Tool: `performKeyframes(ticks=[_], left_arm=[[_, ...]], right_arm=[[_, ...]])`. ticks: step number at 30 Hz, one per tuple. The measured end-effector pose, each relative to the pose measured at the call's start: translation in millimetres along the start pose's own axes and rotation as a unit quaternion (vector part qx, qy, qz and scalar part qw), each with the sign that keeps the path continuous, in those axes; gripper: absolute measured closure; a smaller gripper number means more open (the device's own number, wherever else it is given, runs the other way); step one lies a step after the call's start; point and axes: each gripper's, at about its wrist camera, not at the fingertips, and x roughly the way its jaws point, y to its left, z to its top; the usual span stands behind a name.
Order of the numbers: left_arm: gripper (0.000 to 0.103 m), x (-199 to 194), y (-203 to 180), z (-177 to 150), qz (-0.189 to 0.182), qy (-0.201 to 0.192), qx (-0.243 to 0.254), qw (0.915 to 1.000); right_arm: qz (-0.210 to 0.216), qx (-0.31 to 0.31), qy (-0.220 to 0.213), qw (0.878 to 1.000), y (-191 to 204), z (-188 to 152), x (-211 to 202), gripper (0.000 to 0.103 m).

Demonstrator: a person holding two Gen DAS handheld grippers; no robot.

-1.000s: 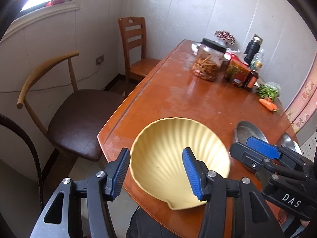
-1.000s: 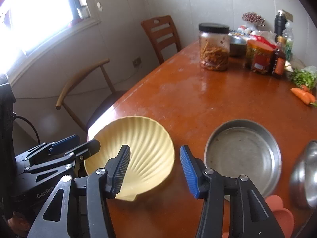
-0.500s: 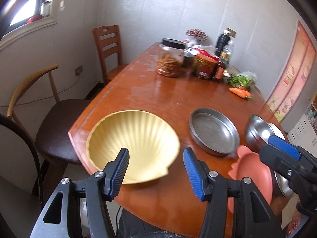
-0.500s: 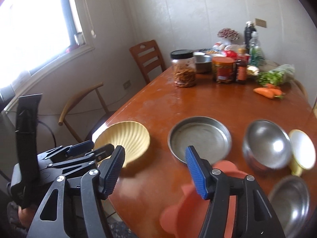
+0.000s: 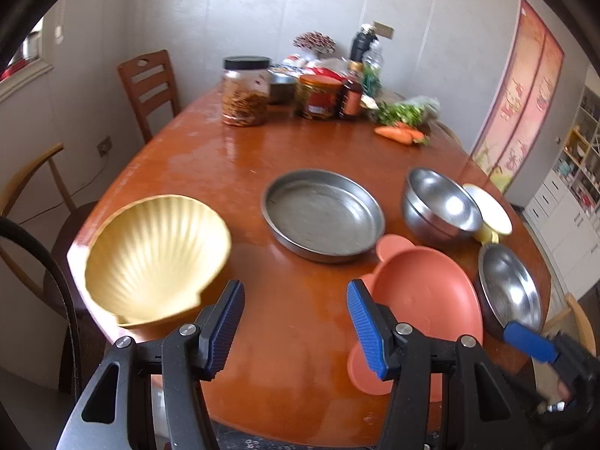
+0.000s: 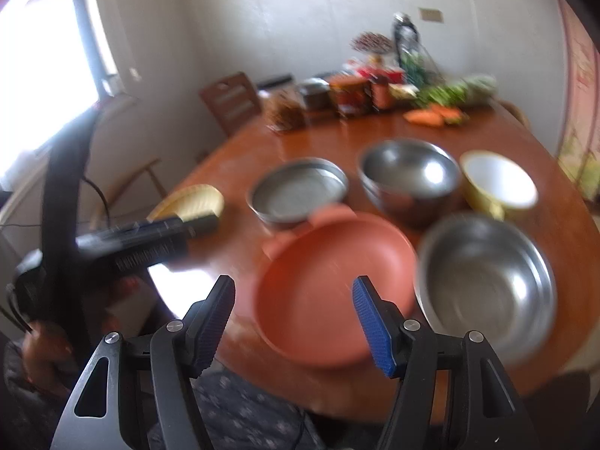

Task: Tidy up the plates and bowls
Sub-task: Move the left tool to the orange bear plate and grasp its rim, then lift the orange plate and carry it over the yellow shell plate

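Note:
A yellow shell-shaped plate (image 5: 153,255) (image 6: 191,202) lies at the table's near left corner. A flat steel pan (image 5: 322,215) (image 6: 298,191) sits mid-table. An orange plate with ears (image 5: 420,300) (image 6: 333,285) lies near the front edge. Stacked steel bowls (image 5: 440,202) (image 6: 408,174), a yellow bowl (image 5: 489,213) (image 6: 498,183) and another steel bowl (image 5: 510,288) (image 6: 483,285) stand on the right. My left gripper (image 5: 296,330) is open and empty, above the front edge between shell plate and orange plate. My right gripper (image 6: 292,326) is open and empty, over the orange plate's near rim.
The wooden table (image 5: 232,157) carries a jar (image 5: 245,92), tins, bottles, greens and carrots (image 5: 399,133) at the far end. Two chairs (image 5: 148,86) stand on the left by the wall. The right wrist view is motion-blurred.
Both grippers have pulled back and swung right, away from the shell plate. The steel bowls, yellow bowl and orange plate have come into view. Both stay open.

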Motion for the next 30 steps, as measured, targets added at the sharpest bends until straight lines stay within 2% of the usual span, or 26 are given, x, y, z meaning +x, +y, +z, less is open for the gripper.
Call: performKeyframes(ticks=[4,10,18,25,27,28,30], left_arm=[[0.046,13,-16,-4,-0.007,0.016,0.016,0.9997],[0.046,33,-27,-7,-0.009,0.032,0.032,0.9989],[0.046,63,-32,-6,-0.024,0.052,0.037,0.9977],[0.046,75,-42,-8,-0.047,0.051,0.059,0.9959],[0.051,75,-46,-9,-0.048,0.047,0.066,0.9955],[0.056,75,-47,-10,-0.047,0.046,0.072,0.9952],[0.057,73,-50,-12,-0.045,0.043,0.080,0.9948]], right_arm=[[-0.012,0.012,0.009,1.000,-12,-23,-2,0.036],[-0.018,0.035,0.027,0.999,-25,-40,6,0.036],[-0.012,0.069,0.034,0.997,-37,-41,24,0.045],[-0.024,0.056,0.025,0.998,-36,-34,37,0.050],[-0.030,0.051,0.023,0.998,-35,-33,39,0.055],[-0.032,0.049,0.022,0.998,-35,-33,41,0.056],[-0.035,0.044,0.021,0.998,-34,-32,42,0.059]])
